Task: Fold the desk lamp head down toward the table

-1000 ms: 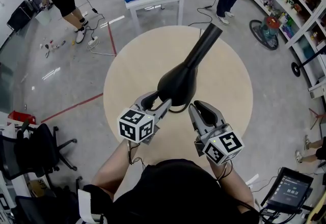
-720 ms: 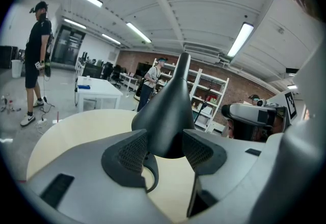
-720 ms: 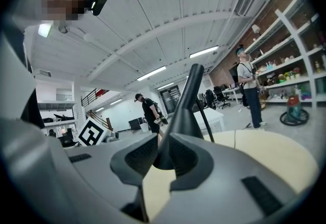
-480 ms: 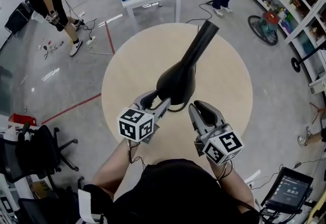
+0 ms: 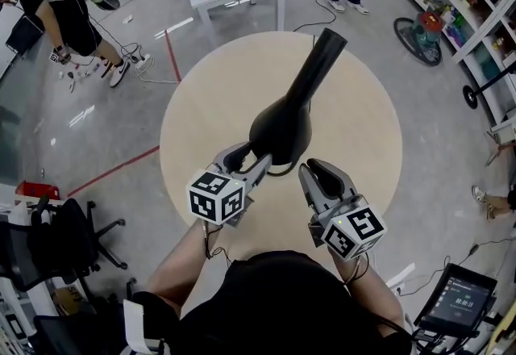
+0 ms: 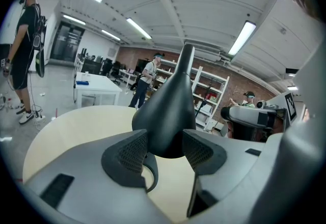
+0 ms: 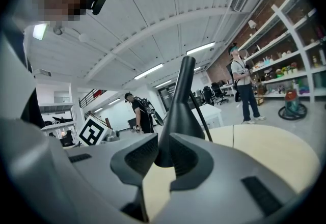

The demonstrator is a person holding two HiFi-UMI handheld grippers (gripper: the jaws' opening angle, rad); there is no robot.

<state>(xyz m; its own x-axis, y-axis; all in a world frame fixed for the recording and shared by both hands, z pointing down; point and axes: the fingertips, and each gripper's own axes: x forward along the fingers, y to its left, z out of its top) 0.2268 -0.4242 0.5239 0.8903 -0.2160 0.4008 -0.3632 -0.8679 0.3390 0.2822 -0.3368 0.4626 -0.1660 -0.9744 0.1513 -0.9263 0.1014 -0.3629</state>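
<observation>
On a round pale-wood table [image 5: 201, 103], the left gripper [image 5: 248, 161], grey with a black-and-white marker cube, has its two jaws pressed against either side of the wide, rounded lower end of a matt black desk lamp [image 5: 280, 129], which stands on the side of the table nearest the person. The lamp's slim stalk rises from that cone-shaped end and leans away to the right, over the middle of the table. Just to its right the matching right gripper [image 5: 319, 173] hangs with its jaws parted and gripping nothing, their tips just short of the lamp.
</observation>
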